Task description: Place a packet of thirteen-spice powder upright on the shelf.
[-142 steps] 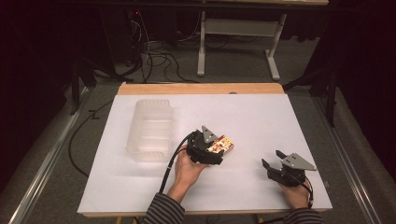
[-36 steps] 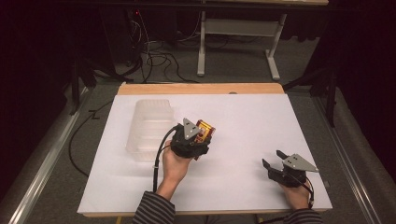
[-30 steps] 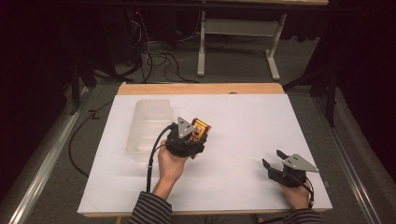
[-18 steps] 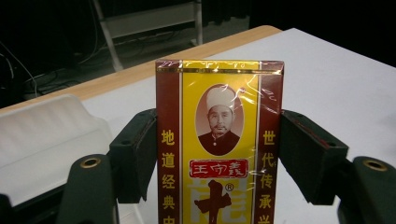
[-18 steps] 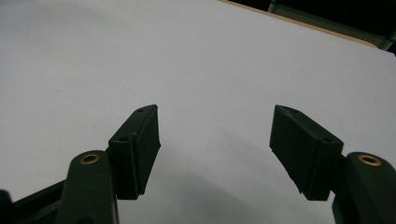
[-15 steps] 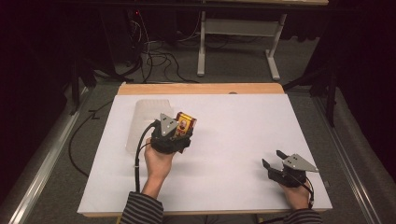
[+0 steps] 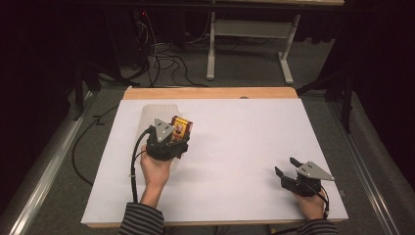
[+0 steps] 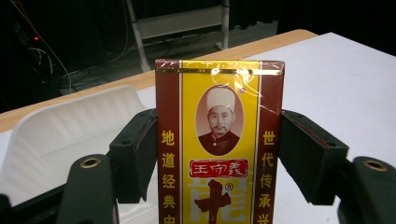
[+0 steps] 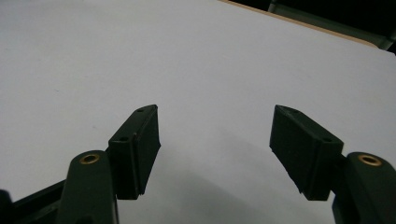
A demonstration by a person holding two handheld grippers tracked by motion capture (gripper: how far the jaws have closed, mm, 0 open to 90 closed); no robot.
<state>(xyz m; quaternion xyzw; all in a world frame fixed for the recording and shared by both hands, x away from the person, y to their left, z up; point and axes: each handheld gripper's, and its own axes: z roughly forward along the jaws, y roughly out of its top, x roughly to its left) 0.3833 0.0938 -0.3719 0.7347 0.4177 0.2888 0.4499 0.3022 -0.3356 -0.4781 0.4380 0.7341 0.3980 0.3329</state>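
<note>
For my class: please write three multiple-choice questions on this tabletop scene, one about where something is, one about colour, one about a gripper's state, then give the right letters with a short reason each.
1. Where is the translucent plastic container?
A. On the left part of the table, beyond the left gripper
B. Beside the right gripper
C. On the floor

2. What are the main colours of the packet?
A. Blue and white
B. Yellow and dark red
C. Green and black

3. What state is the right gripper in?
A. Shut on the packet
B. Shut on nothing
C. Open, with nothing between its jaws

Answers:
1 A: the high view shows it on the white table cover, past the left gripper.
2 B: the left gripper view shows a yellow panel with dark red borders.
3 C: the right gripper view shows its jaws apart over bare white surface.
</note>
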